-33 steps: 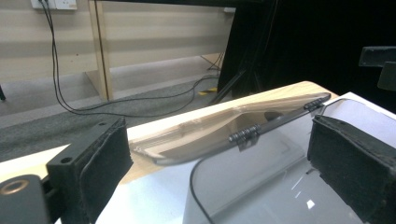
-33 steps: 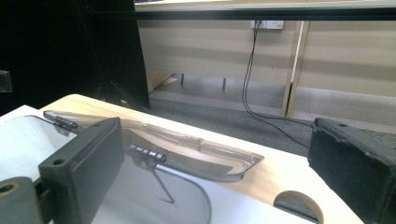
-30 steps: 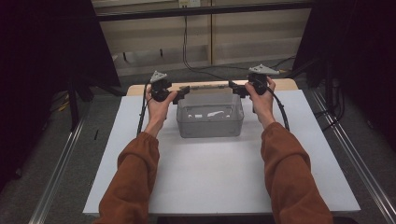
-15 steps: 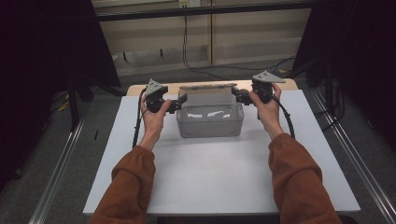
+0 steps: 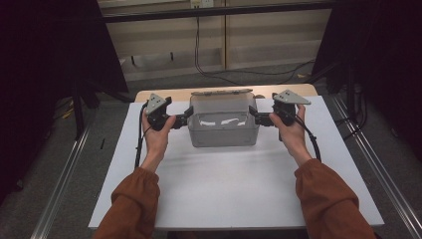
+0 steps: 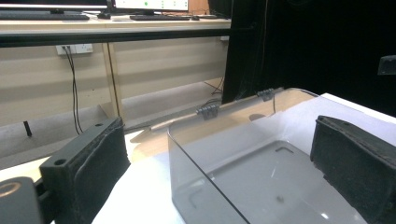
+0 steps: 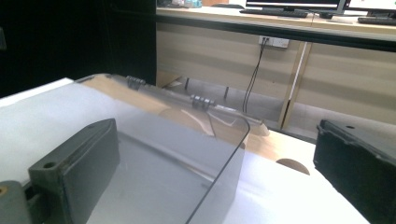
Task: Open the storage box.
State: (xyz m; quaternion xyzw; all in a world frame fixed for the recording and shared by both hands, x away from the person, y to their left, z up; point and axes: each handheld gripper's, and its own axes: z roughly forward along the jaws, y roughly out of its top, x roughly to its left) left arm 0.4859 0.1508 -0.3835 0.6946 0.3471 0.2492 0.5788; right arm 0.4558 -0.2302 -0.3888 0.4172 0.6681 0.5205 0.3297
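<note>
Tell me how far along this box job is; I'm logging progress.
Done: the clear box sits on the white table, its lid open at the back. In hand: the left tongs and right tongs straddle its side walls, jaws open. Left: closing on the walls and lifting or moving it, probably.

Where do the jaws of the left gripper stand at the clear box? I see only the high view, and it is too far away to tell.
Observer: The left gripper straddles a side wall of the clear box: one jaw is outside and one inside, both apart from the wall.
Operator: And on the other side, is it closed on the wall?
Observer: No. The right gripper is open too, with its wall between the jaws and touching neither.
</note>
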